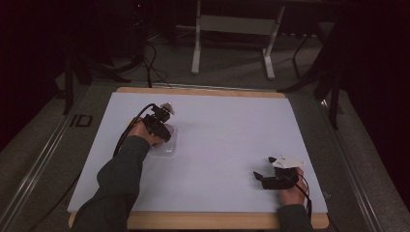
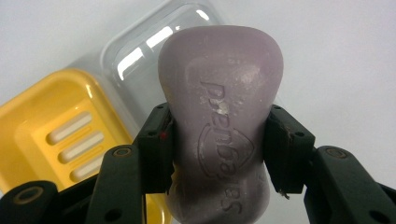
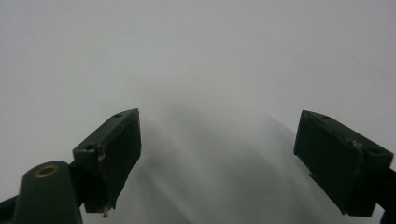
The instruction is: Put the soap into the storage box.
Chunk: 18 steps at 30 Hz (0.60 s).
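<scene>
My left gripper [image 2: 219, 154] is clamped across the waist of a pale purple, embossed bar of soap [image 2: 220, 107], holding it above a clear plastic lid [image 2: 135, 51] and a yellow slotted soap dish [image 2: 51, 126] that lie touching on the white table sheet [image 1: 232, 140]. My right gripper [image 3: 217, 158] rests apart near the table's front edge, jaws wide with nothing between them. I judge the pick-up done — what remains is setting the soap down in the yellow dish, and perhaps fitting the lid.
</scene>
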Each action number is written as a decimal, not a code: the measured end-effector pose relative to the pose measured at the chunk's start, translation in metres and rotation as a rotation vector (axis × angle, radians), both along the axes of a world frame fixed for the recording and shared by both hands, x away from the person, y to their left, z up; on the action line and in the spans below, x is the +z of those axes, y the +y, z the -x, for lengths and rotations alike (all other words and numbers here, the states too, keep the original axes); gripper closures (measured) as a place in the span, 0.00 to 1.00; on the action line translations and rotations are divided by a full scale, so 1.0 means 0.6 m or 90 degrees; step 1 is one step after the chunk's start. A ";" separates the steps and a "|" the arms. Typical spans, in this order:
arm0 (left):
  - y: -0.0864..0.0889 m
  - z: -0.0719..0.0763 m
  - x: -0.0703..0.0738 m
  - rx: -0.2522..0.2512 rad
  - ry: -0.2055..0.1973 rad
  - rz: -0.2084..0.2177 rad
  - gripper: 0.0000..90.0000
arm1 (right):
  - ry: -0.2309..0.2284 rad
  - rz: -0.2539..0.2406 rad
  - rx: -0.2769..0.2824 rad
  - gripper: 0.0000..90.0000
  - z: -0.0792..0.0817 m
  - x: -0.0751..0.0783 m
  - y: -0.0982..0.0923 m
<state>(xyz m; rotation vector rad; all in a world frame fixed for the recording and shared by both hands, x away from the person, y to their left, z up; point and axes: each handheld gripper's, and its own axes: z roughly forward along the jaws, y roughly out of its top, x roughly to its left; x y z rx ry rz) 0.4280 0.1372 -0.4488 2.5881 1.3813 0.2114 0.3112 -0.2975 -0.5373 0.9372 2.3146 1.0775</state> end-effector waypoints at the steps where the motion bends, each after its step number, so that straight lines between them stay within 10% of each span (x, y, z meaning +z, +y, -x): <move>1: 0.003 0.000 -0.001 0.007 -0.001 0.001 0.56 | 0.001 0.000 0.000 0.16 0.000 0.000 0.000; 18: 0.037 -0.004 0.001 0.064 -0.002 0.010 0.56 | 0.003 0.001 0.000 0.16 0.000 0.000 0.000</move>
